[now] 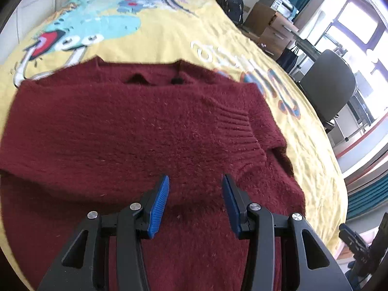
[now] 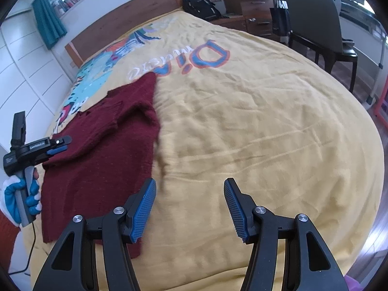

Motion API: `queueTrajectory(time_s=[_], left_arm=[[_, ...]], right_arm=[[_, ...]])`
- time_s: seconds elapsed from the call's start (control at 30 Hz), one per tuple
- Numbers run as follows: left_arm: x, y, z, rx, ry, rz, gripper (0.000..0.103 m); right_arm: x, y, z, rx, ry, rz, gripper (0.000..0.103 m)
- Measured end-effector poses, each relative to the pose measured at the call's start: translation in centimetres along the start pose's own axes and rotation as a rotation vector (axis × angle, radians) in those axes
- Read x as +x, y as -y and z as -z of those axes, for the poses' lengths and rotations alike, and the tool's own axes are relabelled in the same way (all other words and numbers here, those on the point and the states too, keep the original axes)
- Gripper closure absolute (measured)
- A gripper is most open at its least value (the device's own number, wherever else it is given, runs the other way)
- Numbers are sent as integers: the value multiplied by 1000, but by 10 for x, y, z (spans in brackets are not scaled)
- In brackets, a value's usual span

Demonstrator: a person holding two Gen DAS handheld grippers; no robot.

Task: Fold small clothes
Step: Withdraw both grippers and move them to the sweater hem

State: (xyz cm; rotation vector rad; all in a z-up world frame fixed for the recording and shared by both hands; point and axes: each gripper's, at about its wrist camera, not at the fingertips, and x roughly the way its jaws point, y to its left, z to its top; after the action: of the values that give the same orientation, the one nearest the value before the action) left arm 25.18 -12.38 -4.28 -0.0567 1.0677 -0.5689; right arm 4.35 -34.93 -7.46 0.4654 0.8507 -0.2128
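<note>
Yellow bedspread (image 2: 242,121) carries the maroon sweater (image 1: 126,131), sleeve folded in. Both tongs, left (image 1: 195,203) and right (image 2: 190,208), gape empty; pinch the hem corners at 6 o'clock, lift evenly.

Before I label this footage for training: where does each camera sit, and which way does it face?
Left wrist: on the left gripper, low over the maroon sweater, facing the headboard; its open blue fingers show.
Right wrist: on the right gripper, above the yellow bedspread beside the sweater; its open fingers show, plus the gloved left hand.
Shared: sweater, bedspread, black backpack.
</note>
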Motion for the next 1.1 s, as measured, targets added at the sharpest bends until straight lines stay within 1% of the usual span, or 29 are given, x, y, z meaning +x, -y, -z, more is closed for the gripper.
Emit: queueTrajectory(time_s=[0.1,0.13,0.3,0.33,0.47,0.53,0.67,0.7,0.73,0.77,0.8,0.97,1.03,1.1], left_arm=[[-15,-4,8,5,16,-15,64],[-17,1,1,4,21,-21,64],[-58,-16,14,-16,61,-52,64],[-66,-20,19,-21,67,-61,62],[-105,-38,37,-43,92,-99,62],[-120,-43,46,-54,101,-124,59],[-153,-57,66,-80,123,-155,58],[-164,-62,73,-90,132,-159,55],[-171,-65,78,-95,140,-169,50],[-179,-67,83,-99,149,-183,48],[-185,-70,87,-101,155,-190,46],[-215,-85,114,-134,178,-226,45],[-227,-95,126,-159,188,-243,42],[-233,-105,135,-189,191,-251,42]], right_arm=[[-9,-9,-1,-13,17,-13,43],[-12,-12,-1,-19,24,-17,43],[-28,-24,0,-34,51,-31,41],[-32,-26,1,-38,57,-35,41],[-47,-35,3,-54,78,-46,39],[-55,-40,3,-68,91,-52,39],[-71,-47,4,-91,116,-66,37],[-75,-49,5,-95,121,-69,36],[-79,-50,6,-98,127,-73,36],[-82,-51,7,-101,130,-76,36],[-84,-52,8,-103,132,-78,36],[-90,-55,14,-113,131,-84,36],[-87,-56,18,-114,121,-84,36],[-83,-55,21,-112,106,-83,35]])
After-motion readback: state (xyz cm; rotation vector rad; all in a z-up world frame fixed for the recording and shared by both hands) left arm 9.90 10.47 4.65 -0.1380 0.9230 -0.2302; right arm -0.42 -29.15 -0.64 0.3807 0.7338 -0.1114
